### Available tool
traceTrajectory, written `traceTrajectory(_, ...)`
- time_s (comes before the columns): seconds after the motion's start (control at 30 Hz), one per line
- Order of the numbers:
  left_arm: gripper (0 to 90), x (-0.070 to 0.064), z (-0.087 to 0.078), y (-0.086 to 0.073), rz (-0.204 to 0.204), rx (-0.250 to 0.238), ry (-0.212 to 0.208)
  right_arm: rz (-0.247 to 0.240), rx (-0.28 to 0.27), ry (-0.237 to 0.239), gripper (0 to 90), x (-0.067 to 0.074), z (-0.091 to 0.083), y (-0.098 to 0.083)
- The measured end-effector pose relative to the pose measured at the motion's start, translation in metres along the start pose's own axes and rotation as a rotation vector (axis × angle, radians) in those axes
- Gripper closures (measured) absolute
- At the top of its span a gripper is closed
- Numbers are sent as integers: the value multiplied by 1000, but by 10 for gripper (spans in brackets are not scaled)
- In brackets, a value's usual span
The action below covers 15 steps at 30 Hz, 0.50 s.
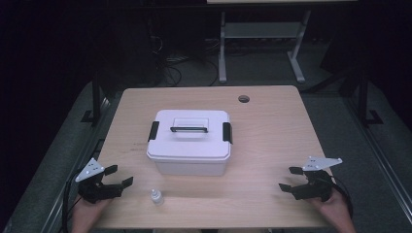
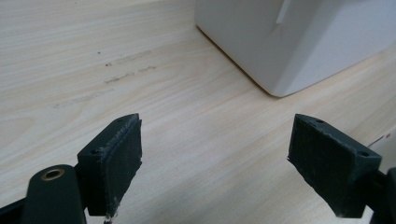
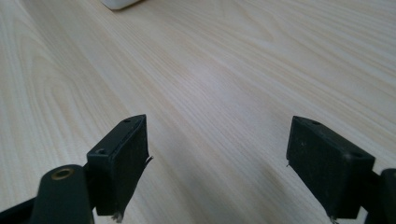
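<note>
pale wooden table [image 1: 272, 145], dark room; left gripper [image 1: 116, 176] and right gripper [image 1: 287, 178] spread, empty. risk: small white dropper bottle [image 1: 157, 196] near the left gripper tips if clipped, or closed white plastic lidded box [image 1: 189, 141] slides.

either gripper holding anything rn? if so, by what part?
Nothing held. Left hand-held gripper and right hand-held gripper both stand open over bare table.

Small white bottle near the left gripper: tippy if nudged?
Probably. The small white bottle stands upright, taller than wide with a narrow cap, so a push near the top would likely topple it. It looks light, so a low nudge may slide it across the smooth table. Once down, it may roll.
</note>
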State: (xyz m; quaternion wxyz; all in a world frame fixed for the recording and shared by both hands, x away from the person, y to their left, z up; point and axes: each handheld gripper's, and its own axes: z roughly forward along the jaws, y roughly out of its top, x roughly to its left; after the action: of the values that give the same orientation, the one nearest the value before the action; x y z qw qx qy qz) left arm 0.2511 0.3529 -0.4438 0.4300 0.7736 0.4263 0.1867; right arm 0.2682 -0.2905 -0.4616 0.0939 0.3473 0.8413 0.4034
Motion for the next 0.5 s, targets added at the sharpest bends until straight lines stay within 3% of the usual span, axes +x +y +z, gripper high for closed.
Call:
traceTrajectory(0.3, 174, -5, 8, 3, 25, 17, -27, 4, -3, 6, 203, 1, -2, 1)
traceTrajectory(0.5, 174, -4, 8, 3, 22, 20, -35, -25, -18, -6, 211, 3, -12, 13)
